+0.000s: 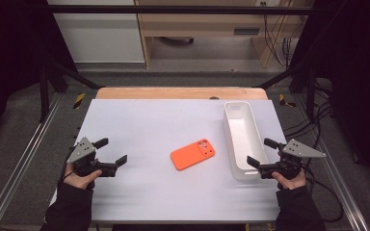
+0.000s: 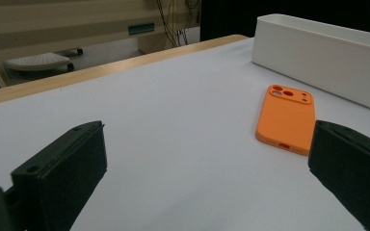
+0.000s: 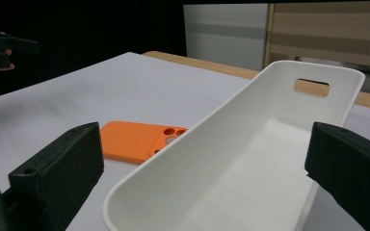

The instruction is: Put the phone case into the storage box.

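My left gripper (image 1: 112, 151) and right gripper (image 1: 260, 152) sit spread wide, holding nothing. The orange phone case (image 1: 192, 154) lies flat, camera cutouts up, mid-table just left of the white bin (image 1: 241, 137). My right gripper view reveals the bin's handle slot (image 3: 311, 87).

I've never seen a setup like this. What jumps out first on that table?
The bright orange phone case catches the eye at once, lying flat near the middle of the white table. Just to its right stands a long white bin, empty inside. At the near corners, a person's hands hold two black tongs, left and right, both open and gripping nothing.
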Demonstrator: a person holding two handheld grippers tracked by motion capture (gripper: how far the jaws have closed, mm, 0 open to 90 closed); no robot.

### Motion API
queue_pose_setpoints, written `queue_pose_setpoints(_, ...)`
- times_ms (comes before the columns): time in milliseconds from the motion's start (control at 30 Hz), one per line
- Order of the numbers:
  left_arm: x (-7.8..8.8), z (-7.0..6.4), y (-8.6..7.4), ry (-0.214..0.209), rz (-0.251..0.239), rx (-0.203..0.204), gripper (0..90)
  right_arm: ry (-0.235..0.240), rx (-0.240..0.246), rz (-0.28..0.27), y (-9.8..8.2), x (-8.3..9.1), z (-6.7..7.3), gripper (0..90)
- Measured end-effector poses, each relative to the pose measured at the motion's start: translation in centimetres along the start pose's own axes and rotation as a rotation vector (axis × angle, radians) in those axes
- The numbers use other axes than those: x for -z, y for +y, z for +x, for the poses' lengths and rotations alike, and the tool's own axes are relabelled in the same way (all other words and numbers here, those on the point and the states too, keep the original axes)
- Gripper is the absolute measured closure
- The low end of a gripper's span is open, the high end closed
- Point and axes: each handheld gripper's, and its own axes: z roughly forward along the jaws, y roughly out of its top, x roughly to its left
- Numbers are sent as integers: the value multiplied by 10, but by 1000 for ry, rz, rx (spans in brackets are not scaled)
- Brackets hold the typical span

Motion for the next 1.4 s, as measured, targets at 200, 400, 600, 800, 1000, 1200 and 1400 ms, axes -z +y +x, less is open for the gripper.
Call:
queue_pose_setpoints(200,0,0,0,-1,-3,2,0,2,3,3,0,0,1,4)
queue_pose_setpoints(400,0,-1,0,-5,-1,-1,0,3,10,9,0,-1,1,3)
queue_pose_setpoints(600,-2,-3,1,-7,3,-6,0,5,14,3,0,0,1,4)
queue_pose_setpoints(800,-4,-7,5,-8,6,-8,0,5,13,1,0,1,1,3)
queue_pose_setpoints(1000,-8,-16,11,-19,9,-26,0,3,12,0,0,1,1,3)
queue_pose_setpoints(1200,-12,-23,14,-26,16,-42,0,4,15,-2,1,1,1,3)
queue_pose_setpoints(1400,-15,-28,17,-29,15,-49,0,3,12,-1,1,2,1,3)
